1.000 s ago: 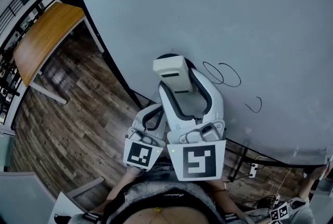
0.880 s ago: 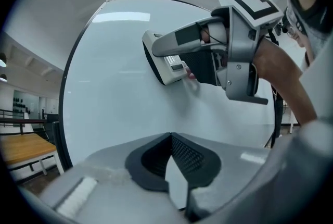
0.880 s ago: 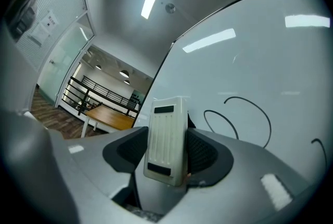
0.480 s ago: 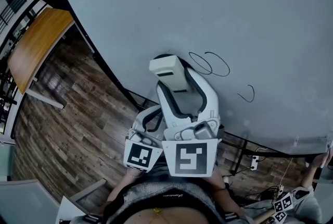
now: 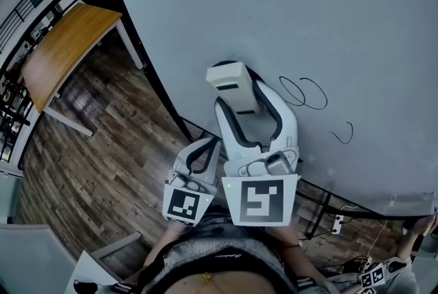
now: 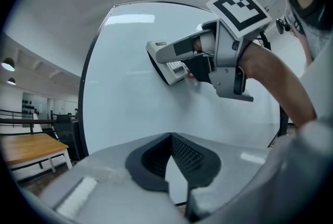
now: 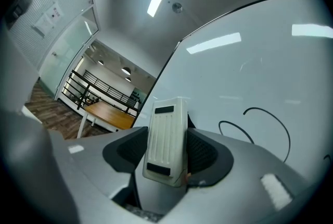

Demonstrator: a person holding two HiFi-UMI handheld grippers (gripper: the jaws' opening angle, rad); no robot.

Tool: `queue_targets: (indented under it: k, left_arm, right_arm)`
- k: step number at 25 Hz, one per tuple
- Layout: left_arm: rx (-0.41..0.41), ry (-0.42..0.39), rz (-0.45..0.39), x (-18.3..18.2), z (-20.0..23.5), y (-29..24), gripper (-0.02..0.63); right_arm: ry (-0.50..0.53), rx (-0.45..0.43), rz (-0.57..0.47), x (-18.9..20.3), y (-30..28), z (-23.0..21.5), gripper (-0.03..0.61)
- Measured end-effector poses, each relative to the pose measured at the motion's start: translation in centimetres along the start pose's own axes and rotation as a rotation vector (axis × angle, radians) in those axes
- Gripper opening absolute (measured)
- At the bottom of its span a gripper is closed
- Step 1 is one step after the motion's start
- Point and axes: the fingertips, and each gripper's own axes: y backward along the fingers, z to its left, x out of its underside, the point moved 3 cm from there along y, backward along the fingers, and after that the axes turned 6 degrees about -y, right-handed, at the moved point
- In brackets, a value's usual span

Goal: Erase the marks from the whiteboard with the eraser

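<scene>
My right gripper [image 7: 167,140] is clamped on the white eraser [image 7: 165,126], gripping it across its sides. The eraser rests against the whiteboard [image 5: 294,5], toward the board's left edge, with the looped black marks [image 5: 304,93] just to its right. My left gripper [image 6: 170,140] hangs lower, its jaws closed together on nothing.

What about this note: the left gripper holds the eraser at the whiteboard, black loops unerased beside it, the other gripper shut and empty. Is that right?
Wrong gripper. The right gripper holds the eraser at the whiteboard, as the right gripper view shows; black loops unerased beside it, the left gripper shut and empty.
</scene>
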Motion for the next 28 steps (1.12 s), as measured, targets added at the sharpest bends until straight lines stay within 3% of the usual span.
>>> queue_targets:
  k: [8, 13, 17, 24, 28]
  left_arm:
    - [0.110, -0.052, -0.018, -0.7, -3.0, -1.7, 0.000]
    - [0.134, 0.010, -0.020, -0.8, -5.1, -2.7, 0.000]
    - [0.170, -0.046, -0.025, -0.9, -6.5, -2.9, 0.000]
    - [0.165, -0.059, -0.024, -0.8, -7.1, -2.1, 0.000]
    - [0.102, 0.004, -0.017, -0.7, -5.8, -1.5, 0.000]
  right_arm:
    - [-0.035, 0.028, 0.020, 1.0, 2.9, -1.6, 0.241]
    - [-0.027, 0.054, 0.054, 2.8, 4.7, -2.8, 0.239]
    - [-0.017, 0.078, 0.082, 3.9, 6.0, -3.6, 0.239]
    - [0.012, 0.089, 0.073, 3.9, 6.1, -3.6, 0.241]
    - [0.016, 0.057, 0.045, 2.8, 4.3, -2.7, 0.241]
